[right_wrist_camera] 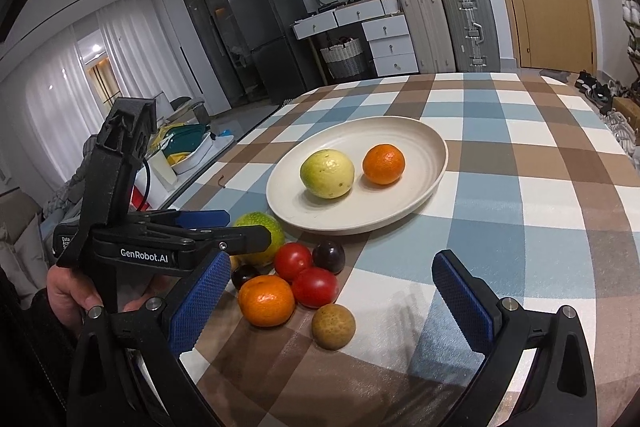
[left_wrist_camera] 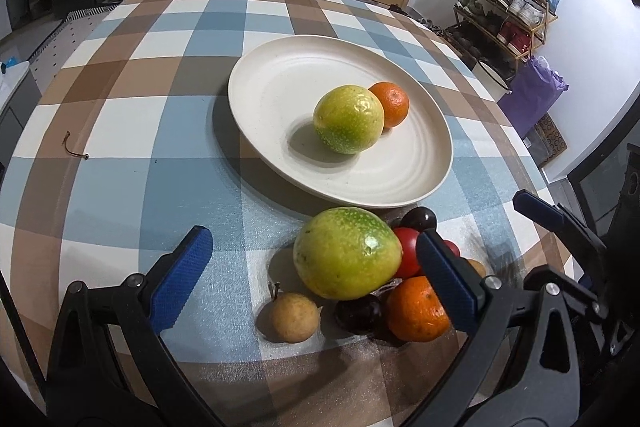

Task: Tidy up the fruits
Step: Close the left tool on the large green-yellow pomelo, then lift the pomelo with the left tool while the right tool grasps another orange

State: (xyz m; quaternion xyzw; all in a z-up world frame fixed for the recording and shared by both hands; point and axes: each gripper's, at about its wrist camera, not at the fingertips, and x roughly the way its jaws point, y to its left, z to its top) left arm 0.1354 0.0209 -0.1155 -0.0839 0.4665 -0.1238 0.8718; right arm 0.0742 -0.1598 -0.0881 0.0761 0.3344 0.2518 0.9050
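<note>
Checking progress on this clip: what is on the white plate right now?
Two fruits lie on the white plate: a yellow-green round fruit and an orange. They look close or touching; contact unclear. Nothing else shows on it; beneath the fruits is hidden.

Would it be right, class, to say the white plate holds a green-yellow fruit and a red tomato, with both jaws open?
Not quite. Beside the green-yellow fruit on the plate lies an orange, not a tomato, as the right wrist view shows. Both jaws are open.
</note>
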